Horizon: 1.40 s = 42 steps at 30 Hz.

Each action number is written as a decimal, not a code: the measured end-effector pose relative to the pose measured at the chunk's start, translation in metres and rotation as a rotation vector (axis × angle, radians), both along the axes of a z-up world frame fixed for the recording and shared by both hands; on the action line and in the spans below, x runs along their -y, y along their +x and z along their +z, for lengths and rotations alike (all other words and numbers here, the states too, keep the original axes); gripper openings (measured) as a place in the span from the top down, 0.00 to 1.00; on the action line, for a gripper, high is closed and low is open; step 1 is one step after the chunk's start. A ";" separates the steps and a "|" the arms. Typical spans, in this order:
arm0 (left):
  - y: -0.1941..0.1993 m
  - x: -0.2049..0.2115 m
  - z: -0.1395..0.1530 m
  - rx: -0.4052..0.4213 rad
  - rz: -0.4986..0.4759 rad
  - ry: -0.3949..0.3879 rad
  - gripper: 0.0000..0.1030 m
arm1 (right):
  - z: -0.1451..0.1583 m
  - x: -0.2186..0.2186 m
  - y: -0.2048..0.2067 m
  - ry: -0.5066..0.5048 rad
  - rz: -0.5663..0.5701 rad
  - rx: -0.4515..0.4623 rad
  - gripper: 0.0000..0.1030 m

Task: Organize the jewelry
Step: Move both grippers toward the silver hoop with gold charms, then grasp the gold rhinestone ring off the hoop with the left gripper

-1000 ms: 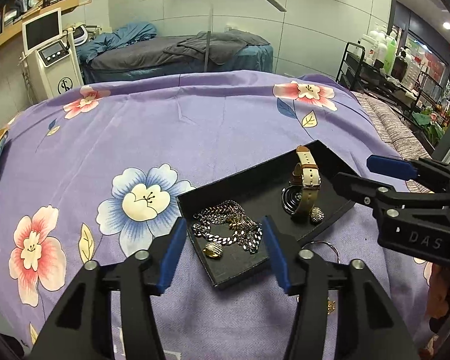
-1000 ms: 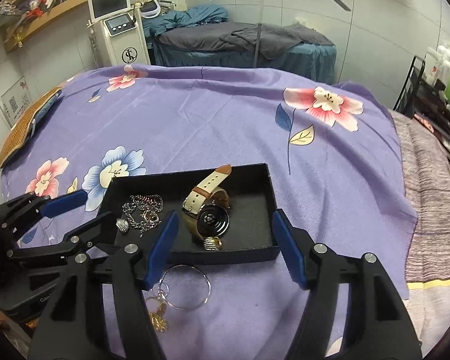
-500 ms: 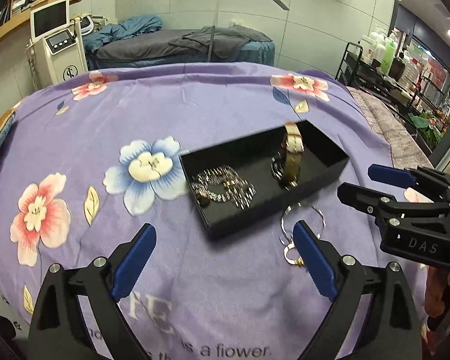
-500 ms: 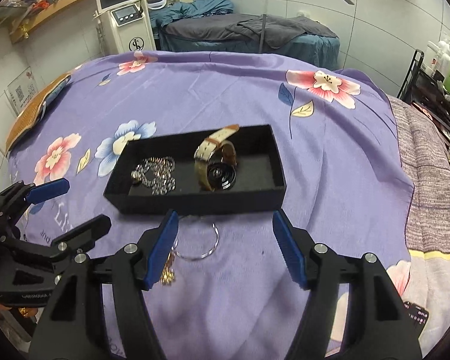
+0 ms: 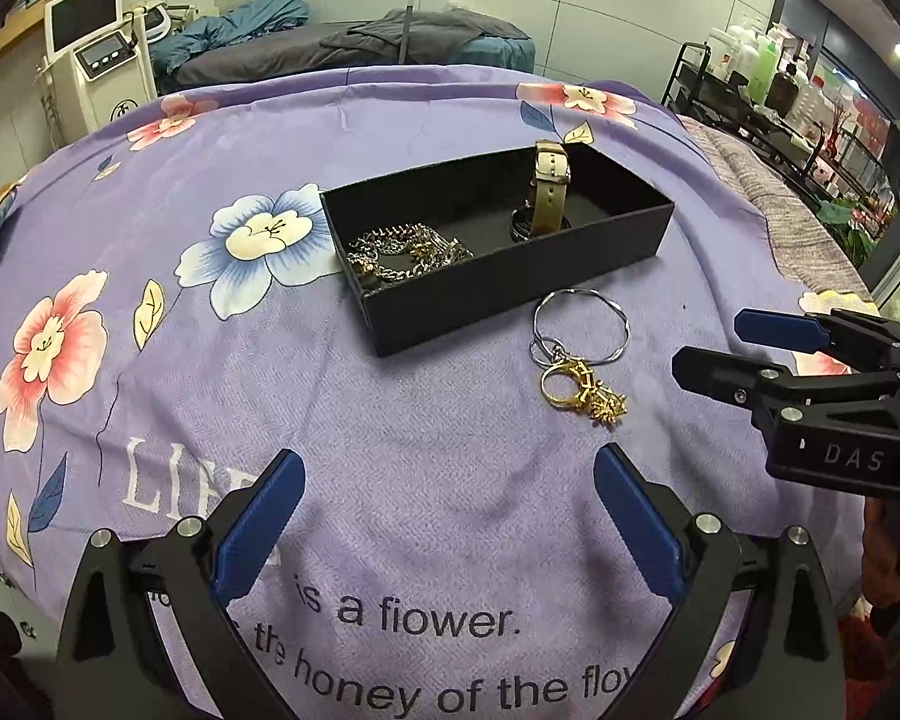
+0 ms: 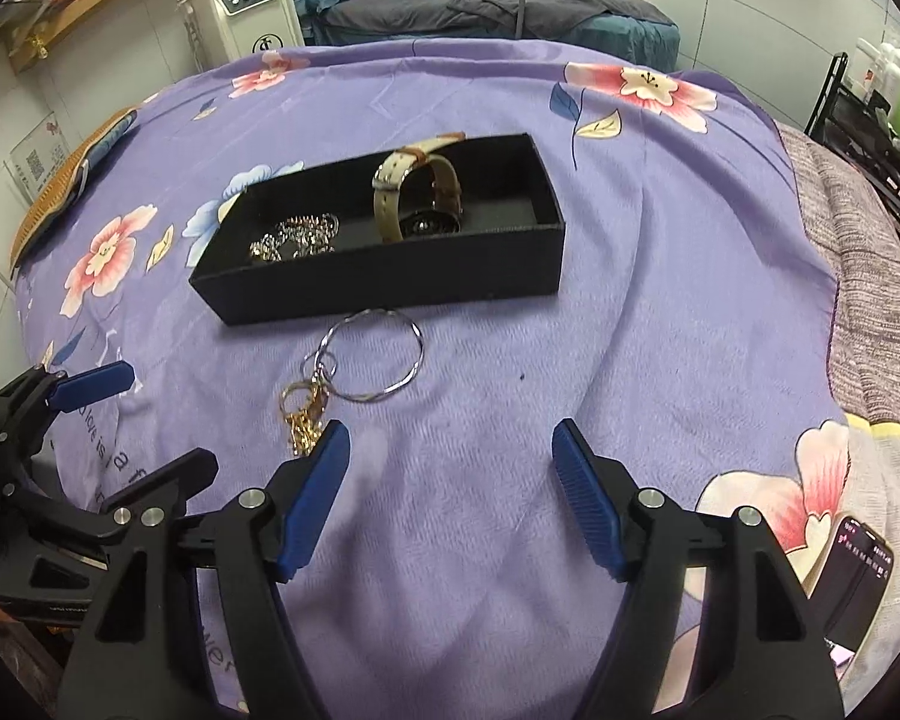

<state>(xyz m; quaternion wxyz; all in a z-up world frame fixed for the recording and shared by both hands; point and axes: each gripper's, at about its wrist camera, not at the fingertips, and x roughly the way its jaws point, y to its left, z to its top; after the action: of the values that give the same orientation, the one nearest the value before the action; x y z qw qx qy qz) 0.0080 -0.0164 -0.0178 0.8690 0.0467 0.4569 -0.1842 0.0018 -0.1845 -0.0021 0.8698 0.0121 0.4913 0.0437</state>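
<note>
A black tray point(image 5: 390, 315) point(image 6: 390, 282) lies on the purple flowered cloth. In it are a silver chain pile point(image 5: 405, 252) point(image 6: 297, 237) and a tan-strap watch point(image 5: 547, 189) point(image 6: 417, 192). In front of the tray lie a silver twisted bangle point(image 5: 579, 324) point(image 6: 378, 354) and gold rings with a charm point(image 5: 582, 390) point(image 6: 303, 414). My left gripper point(image 5: 447, 504) is open and empty, well short of the tray. My right gripper point(image 6: 450, 480) is open and empty, just right of the gold pieces; it also shows in the left wrist view point(image 5: 726, 348).
The cloth point(image 5: 180, 390) covers a bed and drops off at its edges. A phone point(image 6: 858, 576) lies at the right front. A white machine point(image 5: 96, 72), another bed point(image 5: 354, 48) and a shelf cart point(image 5: 750, 90) stand behind.
Both grippers have pulled back and up from the tray, which now lies farther off. The left gripper has opened wider. The bangle and gold pieces have not moved.
</note>
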 end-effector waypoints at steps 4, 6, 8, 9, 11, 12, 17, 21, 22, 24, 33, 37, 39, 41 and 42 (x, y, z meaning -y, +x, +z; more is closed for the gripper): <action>-0.003 0.005 -0.003 -0.001 -0.020 0.006 0.08 | -0.006 -0.005 -0.004 -0.006 0.054 -0.021 0.32; -0.005 0.007 -0.004 -0.003 -0.031 0.006 0.09 | -0.009 -0.010 -0.005 -0.018 0.082 -0.027 0.32; -0.007 0.009 -0.006 -0.003 -0.039 0.013 0.10 | -0.011 -0.014 -0.006 -0.029 0.105 -0.031 0.32; -0.007 0.010 -0.007 -0.005 -0.044 0.015 0.11 | -0.012 -0.016 -0.006 -0.038 0.107 -0.031 0.32; -0.007 0.010 -0.009 -0.011 -0.045 0.014 0.13 | -0.012 -0.016 -0.005 -0.034 0.113 -0.034 0.33; -0.007 0.009 -0.010 -0.014 -0.042 0.018 0.13 | -0.011 -0.016 -0.005 -0.025 0.120 -0.034 0.35; -0.006 0.002 -0.011 -0.007 -0.026 0.043 0.15 | -0.011 -0.026 -0.001 -0.004 0.191 -0.044 0.46; -0.005 -0.009 -0.013 -0.016 -0.001 0.049 0.20 | -0.014 -0.038 0.003 -0.016 0.229 -0.051 0.48; -0.004 -0.011 -0.013 -0.018 0.005 0.052 0.22 | -0.015 -0.039 0.004 -0.016 0.231 -0.051 0.48; -0.003 -0.014 -0.014 -0.021 0.010 0.057 0.24 | -0.015 -0.044 0.005 -0.010 0.239 -0.049 0.50; -0.001 -0.001 -0.014 -0.016 -0.023 0.061 0.30 | -0.017 -0.035 0.007 0.017 0.199 -0.042 0.91; -0.001 0.010 -0.014 -0.007 -0.055 0.061 0.31 | -0.015 -0.022 0.002 0.035 0.168 -0.046 0.94; 0.000 0.016 -0.015 -0.007 -0.067 0.061 0.32 | -0.016 -0.014 0.000 0.057 0.153 -0.051 0.95; 0.004 0.022 -0.015 -0.008 -0.079 0.053 0.36 | -0.015 -0.010 -0.002 0.071 0.142 -0.053 0.95; 0.005 0.024 -0.015 -0.008 -0.082 0.050 0.37 | -0.015 -0.008 -0.002 0.080 0.138 -0.056 0.95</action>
<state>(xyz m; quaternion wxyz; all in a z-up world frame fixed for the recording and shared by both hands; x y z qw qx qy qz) 0.0131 -0.0406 -0.0329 0.8573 0.0865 0.4627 -0.2086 -0.0004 -0.1761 -0.0172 0.8494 0.0144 0.5132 0.1226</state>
